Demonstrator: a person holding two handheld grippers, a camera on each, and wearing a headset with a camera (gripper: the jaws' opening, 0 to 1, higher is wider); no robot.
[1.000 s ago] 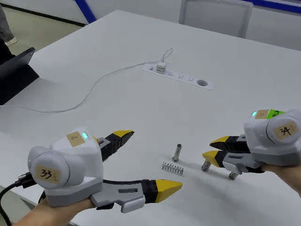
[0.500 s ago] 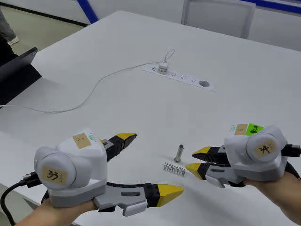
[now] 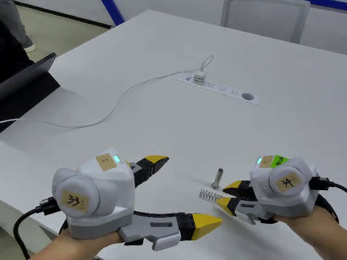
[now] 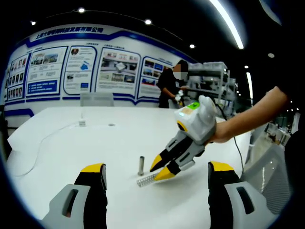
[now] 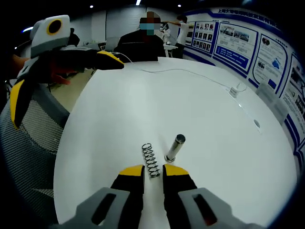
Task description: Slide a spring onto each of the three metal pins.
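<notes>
— Tongs?
— On my white table point(image 3: 282, 70), left gripper point(image 3: 190, 189) gapes wide, empty; right gripper point(image 3: 227, 194) barely parted, gripping nothing.
— Clutter?
— Power strip point(image 3: 219, 88) far back, well apart. Pin point(image 3: 218, 178) stands upright; spring point(image 3: 208, 194) lies flat just beside it, at my right tips.

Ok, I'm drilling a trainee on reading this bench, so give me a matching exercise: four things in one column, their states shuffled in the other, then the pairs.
1 spring
2 metal pin
3 left tongs
4 power strip

A stands upright
B wide open
C lies on its side
D has a white plug in it

Pairs: 1-C, 2-A, 3-B, 4-D
</notes>
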